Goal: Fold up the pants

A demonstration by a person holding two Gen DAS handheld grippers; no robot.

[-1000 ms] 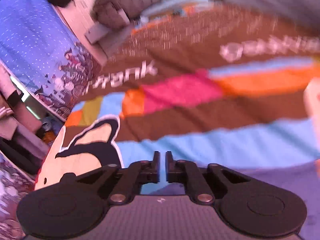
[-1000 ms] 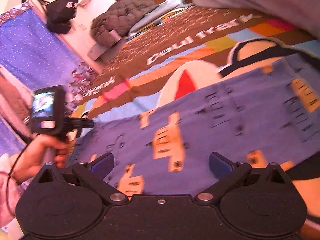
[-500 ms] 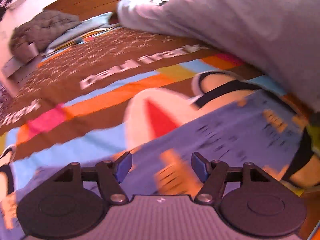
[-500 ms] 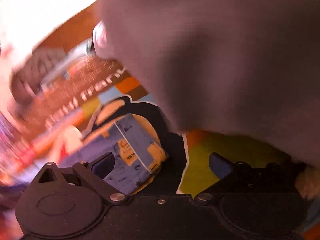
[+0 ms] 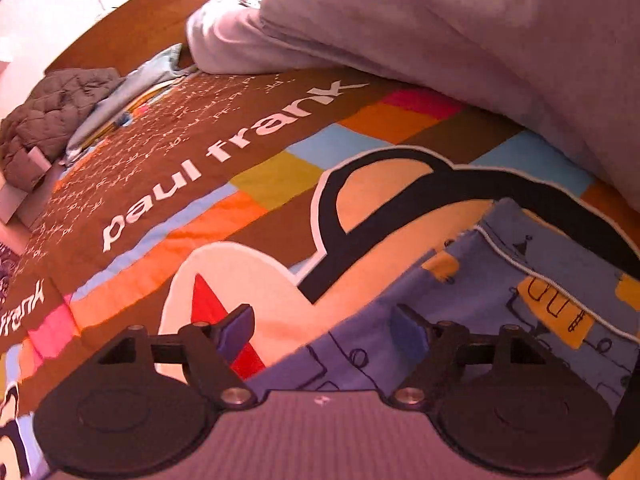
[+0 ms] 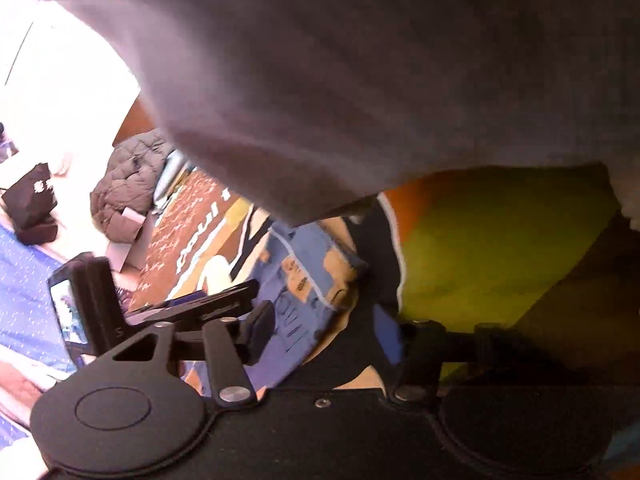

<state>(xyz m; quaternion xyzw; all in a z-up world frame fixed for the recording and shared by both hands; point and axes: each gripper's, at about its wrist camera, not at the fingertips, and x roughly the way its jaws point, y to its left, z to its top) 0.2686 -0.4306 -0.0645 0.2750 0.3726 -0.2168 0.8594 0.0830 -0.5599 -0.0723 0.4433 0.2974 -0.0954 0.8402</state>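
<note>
The pants are blue with orange patches and black line drawings, and lie flat on a colourful bedspread. In the left wrist view they fill the lower right, a white-piped edge running across them. My left gripper is open, low over the near edge of the pants, holding nothing. In the right wrist view the pants show at centre. My right gripper is open and empty over their end. The left gripper's body shows at that view's left.
A big grey duvet is heaped at the back right and hangs over the right wrist view. A grey quilted jacket and folded clothes lie at the far left by the wooden headboard. A black bag sits beyond the bed.
My left gripper has opened and swung right along the bed onto the pants. My right gripper has swung right to the pants' end, under the duvet.
</note>
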